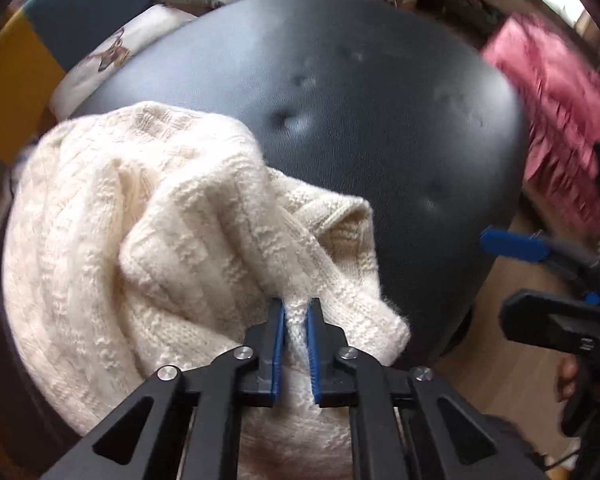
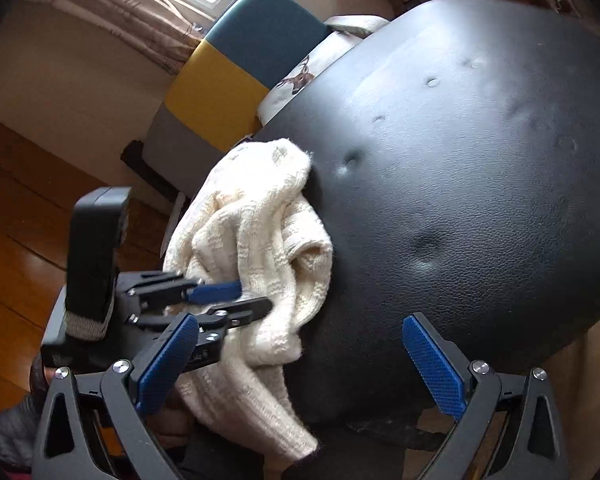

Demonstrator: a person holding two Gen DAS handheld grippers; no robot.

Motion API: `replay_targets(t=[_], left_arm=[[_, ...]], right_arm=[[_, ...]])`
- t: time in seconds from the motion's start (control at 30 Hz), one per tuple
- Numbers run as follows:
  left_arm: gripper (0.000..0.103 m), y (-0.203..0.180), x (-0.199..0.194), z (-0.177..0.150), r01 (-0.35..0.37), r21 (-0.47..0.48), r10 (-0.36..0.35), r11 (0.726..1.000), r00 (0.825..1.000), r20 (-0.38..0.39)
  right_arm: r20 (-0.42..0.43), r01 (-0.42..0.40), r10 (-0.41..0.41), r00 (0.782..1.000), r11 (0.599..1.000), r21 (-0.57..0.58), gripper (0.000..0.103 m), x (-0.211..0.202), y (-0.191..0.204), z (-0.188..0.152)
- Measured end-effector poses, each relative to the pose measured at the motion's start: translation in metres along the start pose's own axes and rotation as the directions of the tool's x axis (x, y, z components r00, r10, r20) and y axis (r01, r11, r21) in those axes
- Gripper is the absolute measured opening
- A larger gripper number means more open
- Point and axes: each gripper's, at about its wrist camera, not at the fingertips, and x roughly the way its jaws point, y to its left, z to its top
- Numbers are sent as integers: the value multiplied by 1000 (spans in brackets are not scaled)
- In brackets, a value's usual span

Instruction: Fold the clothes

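A cream cable-knit sweater [image 1: 148, 220] lies bunched on the left side of a black tufted leather ottoman [image 1: 360, 120]; part of it hangs over the near edge. My left gripper [image 1: 296, 308] is shut on a fold of the sweater at its near edge. In the right wrist view the sweater [image 2: 260, 232] is heaped at the ottoman's [image 2: 460, 180] left edge, and the left gripper [image 2: 240, 300] pinches it from the left. My right gripper [image 2: 300, 344] is open and empty, its blue pads [image 2: 432, 364] spread wide just in front of the ottoman, right of the sweater.
A chair with teal, yellow and grey panels [image 2: 236, 80] and a white cushion with a deer print [image 2: 300, 76] stand behind the ottoman. A crumpled pink cloth [image 1: 560, 112] lies to the right. Wooden floor [image 2: 20, 200] lies left of the ottoman.
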Motion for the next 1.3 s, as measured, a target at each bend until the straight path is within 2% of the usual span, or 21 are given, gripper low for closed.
replay_targets(t=[0.07, 0.1, 0.17, 0.23, 0.3, 0.4, 0.5, 0.63, 0.7, 0.8, 0.83, 0.87, 0.9, 0.93, 1.0, 1.1, 1.17, 1.23, 1.3], left_arm=[[7, 23, -12, -6, 108, -88, -103, 990, 993, 60], [7, 39, -19, -10, 169, -142, -157, 975, 983, 96], [7, 63, -30, -17, 249, -208, -218, 946, 963, 160], [7, 86, -46, -27, 323, -252, -265, 912, 934, 238], [7, 107, -72, -42, 386, -258, -292, 886, 895, 338], [7, 159, -102, -65, 417, -309, -251, 855, 853, 457], [7, 227, -128, -91, 452, -412, -174, 791, 812, 557], [7, 296, -178, -164, 428, -525, -18, 736, 787, 617], [7, 329, -183, -203, 401, -608, 64, 686, 798, 599], [7, 374, -167, -254, 331, -749, 182, 574, 840, 511], [7, 384, -160, -269, 296, -790, 209, 537, 860, 464], [8, 390, -146, -281, 274, -826, 222, 492, 878, 424], [8, 397, -136, -291, 285, -853, 214, 437, 888, 406], [8, 406, -127, -306, 314, -863, 186, 395, 893, 409], [9, 409, -116, -324, 329, -876, 165, 352, 900, 404], [13, 408, -120, -337, 292, -896, 196, 335, 909, 369], [14, 401, -117, -339, 272, -901, 199, 336, 915, 351], [15, 394, -110, -340, 253, -901, 184, 353, 925, 332], [18, 382, -104, -342, 227, -892, 182, 390, 931, 317]], right_arm=[[5, 15, -15, 1000, 1000, 8, 103, 1, -2, 0], [10, 22, -22, 1000, 1000, 9, 103, 2, -2, 0], [21, 31, -32, 999, 999, 8, 103, 1, -2, 1], [26, 37, -37, 999, 999, 3, 103, 1, 0, 1], [28, 42, -42, 999, 999, -7, 103, 2, 5, 1], [21, 32, -32, 999, 999, -32, 103, 6, 16, 0], [5, 19, -19, 1000, 998, -61, 103, 14, 28, -1], [-17, 1, -2, 1000, 995, -99, 103, 24, 44, -3], [-28, -9, 6, 1000, 993, -118, 103, 29, 52, -3], [-63, -20, 11, 998, 989, -145, 103, 41, 65, -3], [-78, -24, 12, 997, 988, -154, 103, 45, 70, -3], [-92, -29, 13, 996, 986, -167, 103, 50, 76, -2], [-106, -32, 13, 994, 983, -183, 103, 55, 82, -1], [-120, -34, 11, 993, 979, -200, 103, 60, 88, -1], [-145, -40, 6, 989, 971, -235, 103, 70, 102, 0], [-162, -46, -6, 987, 947, -318, 103, 82, 128, 1], [-168, -41, -24, 986, 925, -377, 103, 92, 144, 3], [-170, -18, -60, 984, 907, -421, 103, 104, 157, 4], [-163, 26, -111, 980, 892, -451, 103, 118, 167, 5]])
